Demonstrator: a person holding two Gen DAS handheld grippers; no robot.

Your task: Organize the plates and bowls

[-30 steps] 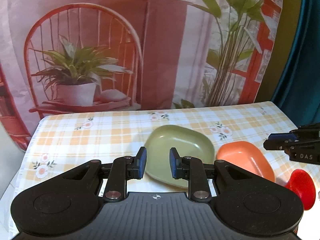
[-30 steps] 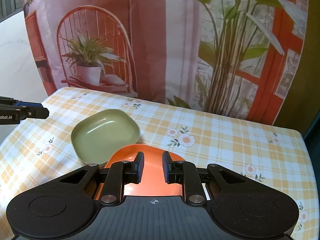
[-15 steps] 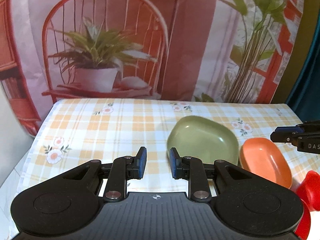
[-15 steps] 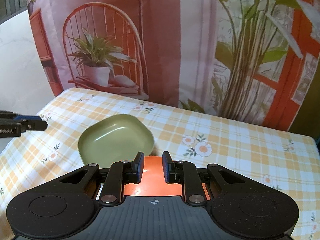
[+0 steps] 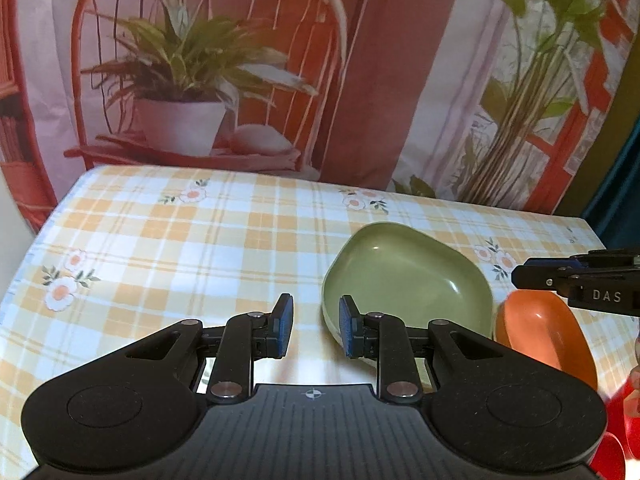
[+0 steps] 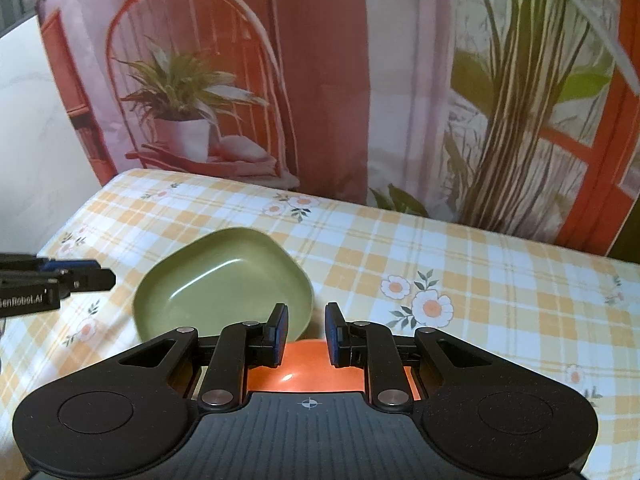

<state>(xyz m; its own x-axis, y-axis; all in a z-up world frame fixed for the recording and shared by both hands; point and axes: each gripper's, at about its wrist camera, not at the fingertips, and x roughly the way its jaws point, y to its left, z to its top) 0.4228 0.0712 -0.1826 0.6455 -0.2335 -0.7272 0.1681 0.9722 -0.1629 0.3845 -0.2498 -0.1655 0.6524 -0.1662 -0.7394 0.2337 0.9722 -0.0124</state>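
Your left gripper (image 5: 316, 330) and right gripper (image 6: 306, 334) both point downward, jaws parted a little, with nothing gripped between them.

The rounded-square green plastic bowl (image 5: 408, 276) and the oval orange plastic bowl (image 5: 546, 336) look smooth and glossy. The yellow-checked floral cloth (image 5: 192, 248) on the counter is matt.
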